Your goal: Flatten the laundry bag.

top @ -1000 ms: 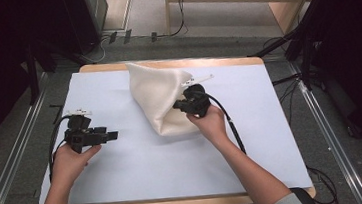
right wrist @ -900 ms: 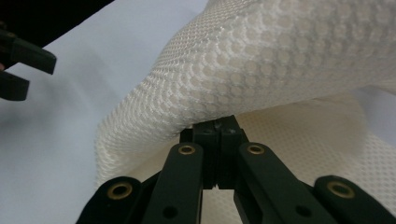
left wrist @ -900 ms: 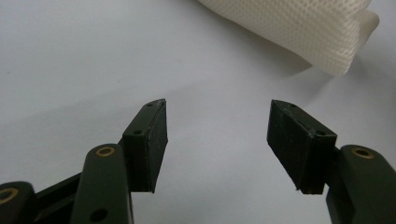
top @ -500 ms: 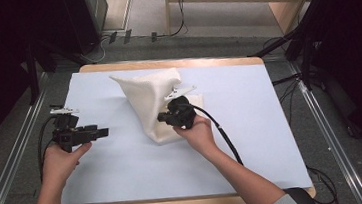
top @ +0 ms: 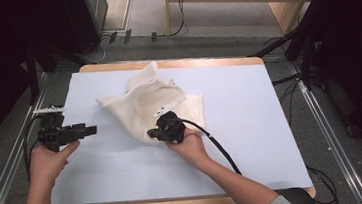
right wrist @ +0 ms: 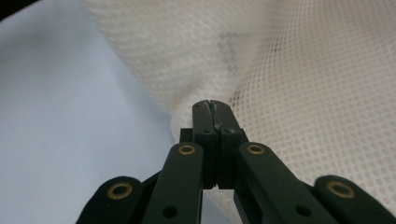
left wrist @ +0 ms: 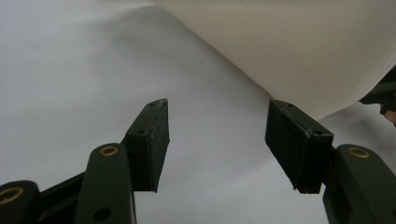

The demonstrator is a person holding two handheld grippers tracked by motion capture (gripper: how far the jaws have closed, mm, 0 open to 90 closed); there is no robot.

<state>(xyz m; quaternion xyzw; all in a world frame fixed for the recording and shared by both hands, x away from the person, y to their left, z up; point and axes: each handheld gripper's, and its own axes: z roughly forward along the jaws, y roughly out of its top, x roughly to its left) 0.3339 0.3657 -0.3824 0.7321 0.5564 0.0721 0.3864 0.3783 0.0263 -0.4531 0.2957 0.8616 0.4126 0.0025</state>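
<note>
A cream mesh cloth lies crumpled on the pale sheet that covers the table, a little left of the middle. My right gripper is at the cloth's near edge, jaws pressed together on a pinch of the fabric. In the right gripper view the gripper nips the mesh cloth, which rises away from it. My left gripper is held at the sheet's left side, pointing right toward the cloth and apart from it. In the left gripper view the gripper stands open with only the sheet between its fingers, and the cloth lies just beyond.
The wooden table edge runs along the back. Metal rails flank the table on the floor. Cables and dark equipment sit behind at the left. A black cable trails from the right gripper across the sheet.
The right gripper has moved left and toward the person, dragging the cloth's edge so the cloth spreads lower and wider. The left hand has drifted left, away from the cloth.
</note>
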